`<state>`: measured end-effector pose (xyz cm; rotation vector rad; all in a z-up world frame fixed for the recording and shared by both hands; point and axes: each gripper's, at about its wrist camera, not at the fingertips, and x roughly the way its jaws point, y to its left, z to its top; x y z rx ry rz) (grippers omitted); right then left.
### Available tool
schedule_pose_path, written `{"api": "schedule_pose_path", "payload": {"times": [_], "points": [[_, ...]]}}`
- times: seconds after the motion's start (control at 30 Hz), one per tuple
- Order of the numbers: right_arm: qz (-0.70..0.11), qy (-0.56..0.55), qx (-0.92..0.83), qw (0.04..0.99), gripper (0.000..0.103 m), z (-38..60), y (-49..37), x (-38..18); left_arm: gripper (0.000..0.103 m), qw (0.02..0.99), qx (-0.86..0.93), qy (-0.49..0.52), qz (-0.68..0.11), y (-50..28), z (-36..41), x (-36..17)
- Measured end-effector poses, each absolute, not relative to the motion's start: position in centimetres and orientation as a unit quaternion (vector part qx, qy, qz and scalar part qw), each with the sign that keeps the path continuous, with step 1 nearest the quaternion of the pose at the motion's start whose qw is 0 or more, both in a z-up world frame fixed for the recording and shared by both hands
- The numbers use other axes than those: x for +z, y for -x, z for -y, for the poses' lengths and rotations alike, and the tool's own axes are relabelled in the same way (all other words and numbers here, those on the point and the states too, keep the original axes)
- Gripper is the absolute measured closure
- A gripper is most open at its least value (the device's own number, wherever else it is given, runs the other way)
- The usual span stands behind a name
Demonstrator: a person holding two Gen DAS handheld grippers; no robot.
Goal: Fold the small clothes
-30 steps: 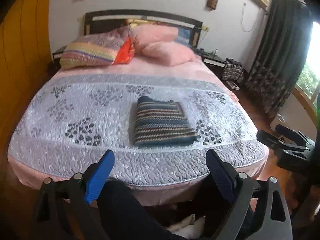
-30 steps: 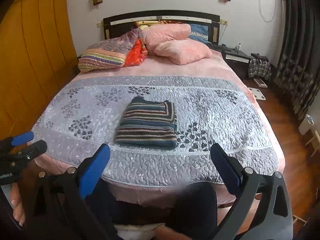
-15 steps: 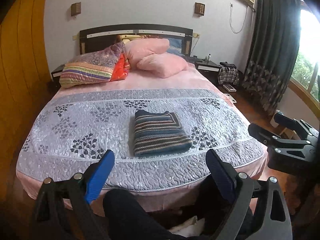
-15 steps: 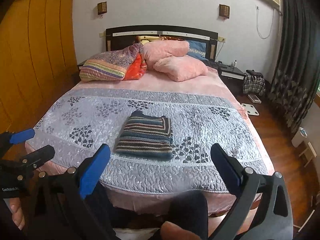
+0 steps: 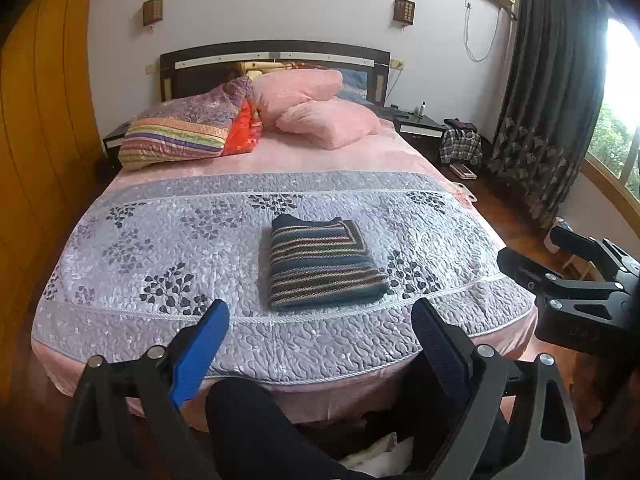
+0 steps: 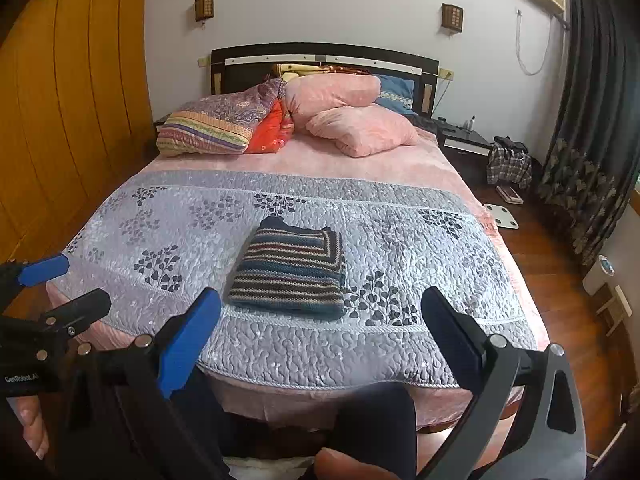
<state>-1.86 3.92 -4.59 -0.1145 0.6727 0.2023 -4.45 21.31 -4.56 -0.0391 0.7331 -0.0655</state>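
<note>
White lettering, "GenRobot.AI", runs along the black body of the left gripper (image 6: 60, 292); nothing else is legible.

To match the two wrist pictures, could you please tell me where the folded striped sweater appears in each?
Left wrist view: the folded striped sweater lies just right of centre on the grey quilt.
Right wrist view: the sweater lies slightly left of centre.
Shared landmark: the dark headboard behind the pink pillows.

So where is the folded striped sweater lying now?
The folded striped knitted sweater lies near the foot of the bed, about mid-width on the grey quilted bedspread, well short of the pink pillows; neither tongs touch it.
</note>
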Motion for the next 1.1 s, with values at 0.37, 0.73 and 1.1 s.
{"api": "schedule_pose_path", "payload": {"times": [0.37,0.73,1.1], "points": [[-0.329,0.055,0.099,0.937,0.003,-3.97,1.54,-4.57,0.01,0.932,-0.033,0.024,-0.36,3.99,-21.54,-4.59],[-0.331,0.052,0.097,0.937,0.003,-3.77,1.11,-4.79,0.01,0.932,-0.026,0.027,-0.361,3.97,-21.62,-5.13],[-0.334,0.053,0.096,0.936,0.003,-3.77,1.11,-5.09,0.01,0.931,-0.026,0.027,-0.363,3.79,-21.47,-5.48]]}}
